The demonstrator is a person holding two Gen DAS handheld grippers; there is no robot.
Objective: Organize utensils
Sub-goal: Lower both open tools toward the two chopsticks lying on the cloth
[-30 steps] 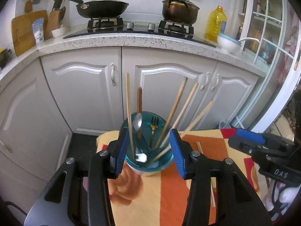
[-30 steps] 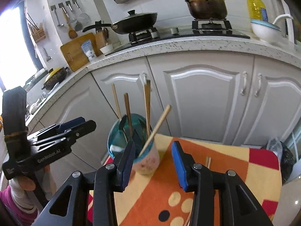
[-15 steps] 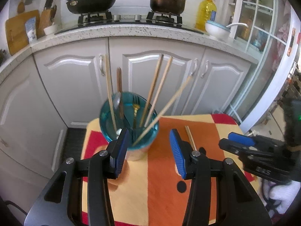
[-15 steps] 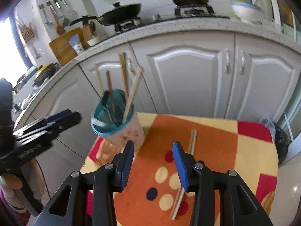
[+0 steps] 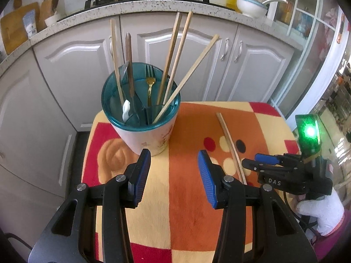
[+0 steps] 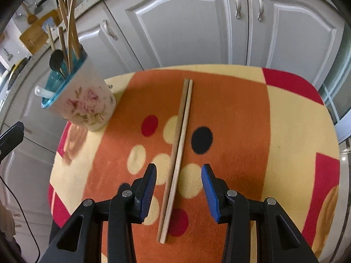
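Note:
A white flowered utensil holder point(image 5: 151, 135) with a teal rim stands at the far left of the small cloth-covered table point(image 5: 179, 197). It holds several chopsticks, a gold fork point(image 5: 150, 83), a dark spoon and a white spoon. A pair of wooden chopsticks point(image 6: 178, 153) lies side by side on the cloth. My right gripper point(image 6: 178, 179) is open and hangs over the near half of that pair, a blue pad on either side, not touching. My left gripper point(image 5: 174, 173) is open and empty, just in front of the holder. The right gripper point(image 5: 252, 161) also shows in the left wrist view beside the chopsticks point(image 5: 230, 144).
The table carries an orange, yellow and red cloth with dots point(image 6: 201, 140). White cabinet doors point(image 6: 186, 22) stand close behind it. A counter point(image 5: 153, 4) above holds a stove, pans, an oil bottle and a bowl. A gloved hand point(image 5: 322, 210) holds the right gripper.
Both grippers have sunk toward the table and tipped downward. The right one swung from the holder to above the lying chopsticks. The left one drew back from around the holder.

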